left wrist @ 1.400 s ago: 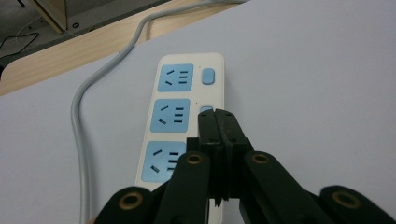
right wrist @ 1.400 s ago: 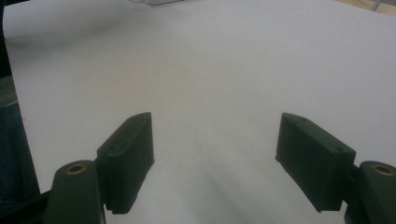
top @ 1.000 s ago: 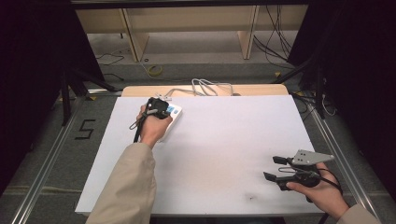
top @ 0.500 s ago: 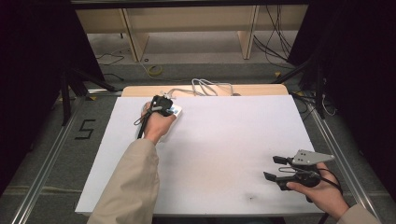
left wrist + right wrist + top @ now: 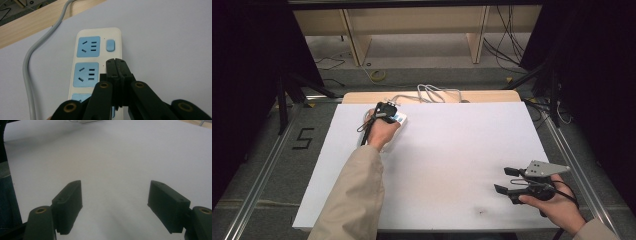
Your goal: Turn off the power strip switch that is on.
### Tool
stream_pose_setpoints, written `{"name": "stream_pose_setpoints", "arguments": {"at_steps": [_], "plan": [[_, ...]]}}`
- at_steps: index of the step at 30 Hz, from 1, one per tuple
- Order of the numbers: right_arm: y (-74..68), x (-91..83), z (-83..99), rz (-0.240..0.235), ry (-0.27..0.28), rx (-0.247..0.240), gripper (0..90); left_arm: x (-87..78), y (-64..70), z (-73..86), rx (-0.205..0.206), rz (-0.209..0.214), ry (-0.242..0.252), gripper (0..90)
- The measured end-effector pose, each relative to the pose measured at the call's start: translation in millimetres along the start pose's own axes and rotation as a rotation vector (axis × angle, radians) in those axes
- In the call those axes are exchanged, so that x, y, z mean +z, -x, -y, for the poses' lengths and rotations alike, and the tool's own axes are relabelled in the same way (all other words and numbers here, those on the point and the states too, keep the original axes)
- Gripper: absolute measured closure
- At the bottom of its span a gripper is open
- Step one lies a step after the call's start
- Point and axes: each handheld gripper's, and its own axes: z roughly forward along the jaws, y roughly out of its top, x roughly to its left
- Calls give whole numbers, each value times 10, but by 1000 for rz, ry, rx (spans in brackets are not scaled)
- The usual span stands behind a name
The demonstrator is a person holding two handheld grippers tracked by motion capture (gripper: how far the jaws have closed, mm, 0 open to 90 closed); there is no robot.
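Left gripper (image 5: 116, 61), jaws pressed together, sits over the white power strip with blue sockets (image 5: 96, 67) at the table's far-left edge, barely shifted from a second ago; likely pressing a blue switch (image 5: 110, 45). Right gripper (image 5: 511, 181) idles open, near-right.

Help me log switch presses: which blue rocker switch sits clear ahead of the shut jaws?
The far-end switch, beside the farthest socket on the power strip; the left gripper hides any nearer ones.
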Motion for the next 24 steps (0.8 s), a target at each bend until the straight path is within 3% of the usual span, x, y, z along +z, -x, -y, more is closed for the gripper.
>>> {"name": "stream_pose_setpoints", "arguments": {"at_steps": [24], "plan": [[3,5,1,-3,3,-2,278,132,-40,13,13,-2,-24,900]]}}
